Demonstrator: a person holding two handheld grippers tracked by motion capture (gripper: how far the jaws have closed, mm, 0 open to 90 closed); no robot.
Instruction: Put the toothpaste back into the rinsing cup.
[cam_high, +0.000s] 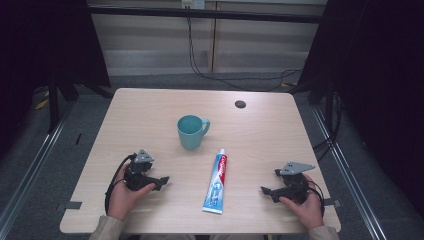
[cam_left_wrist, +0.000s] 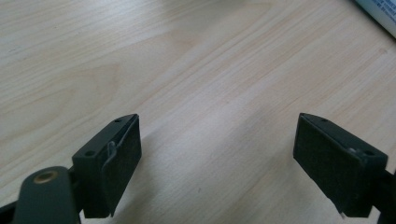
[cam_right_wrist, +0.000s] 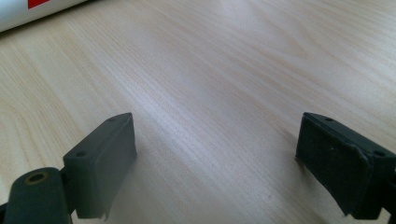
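Left tongs (cam_high: 162, 181) and right tongs (cam_high: 265, 192) released, flanking toothpaste tube (cam_high: 216, 183), teal mug (cam_high: 191, 132) upright, contents hidden.

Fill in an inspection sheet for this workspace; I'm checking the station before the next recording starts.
Surface: light wooden table, bare around the items, with a dark round hole near its far edge.
Job's things: teal mug upright, handle to the right; toothpaste tube lying flat, cap toward the mug, apart from it.
Clutter: nothing seen.
Grippers: left hand-held gripper and right hand-held gripper both open, holding nothing, either side of the tube.
Cables: black cables on the floor behind the table.
Surroundings: grey floor, dark curtains at both sides.
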